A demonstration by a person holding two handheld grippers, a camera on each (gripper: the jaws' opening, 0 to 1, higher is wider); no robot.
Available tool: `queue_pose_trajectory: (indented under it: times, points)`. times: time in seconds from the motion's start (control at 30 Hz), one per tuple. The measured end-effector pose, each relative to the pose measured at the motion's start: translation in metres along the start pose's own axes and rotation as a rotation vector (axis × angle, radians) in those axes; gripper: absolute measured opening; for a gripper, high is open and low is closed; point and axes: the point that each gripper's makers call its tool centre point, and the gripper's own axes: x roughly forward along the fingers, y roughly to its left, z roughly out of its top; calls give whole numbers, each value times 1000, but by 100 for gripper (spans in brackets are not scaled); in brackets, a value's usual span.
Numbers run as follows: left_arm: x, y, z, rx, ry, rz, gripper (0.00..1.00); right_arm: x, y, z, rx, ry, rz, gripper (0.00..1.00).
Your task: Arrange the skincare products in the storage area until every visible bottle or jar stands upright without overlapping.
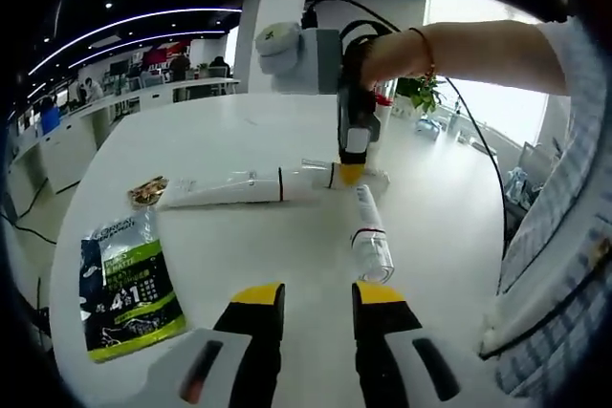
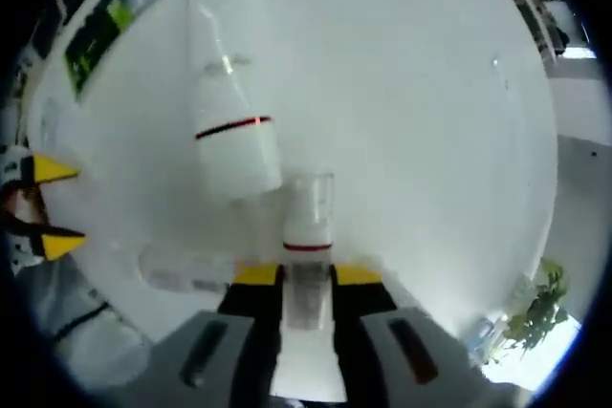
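Observation:
A long white tube with a dark band lies flat across the white table. My right gripper comes down beside its wide end and is shut on a small white tube that has a clear cap and a red band. A third tube, also lying flat, rests just ahead of my left gripper, which is open with nothing between its jaws. In the right gripper view, the long tube lies above my right gripper, the third tube is at the left, and the left gripper stands open at the edge.
A green and black packet lies at the near left of the table, with a small snack packet beyond it. The person's arm and striped sleeve fill the right side. Desks and people stand far behind.

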Motion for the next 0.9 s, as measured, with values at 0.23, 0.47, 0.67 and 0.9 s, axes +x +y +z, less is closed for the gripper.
queue_pose_trajectory:
  times: [0.23,0.47,0.67,0.9]
  points:
    - [8,-8,9,16,-3,-25,29,2,4,-14,-57,-29,-44,18]
    - [17,-15,17,35,0,-47,29,3,4,-24,-57,-77,-19,18]
    - [20,-21,25,49,-5,-63,29,3,8,-34,-58,-146,41,18]
    - [23,-41,35,82,-7,-108,29,6,10,-51,-76,-187,124,18]
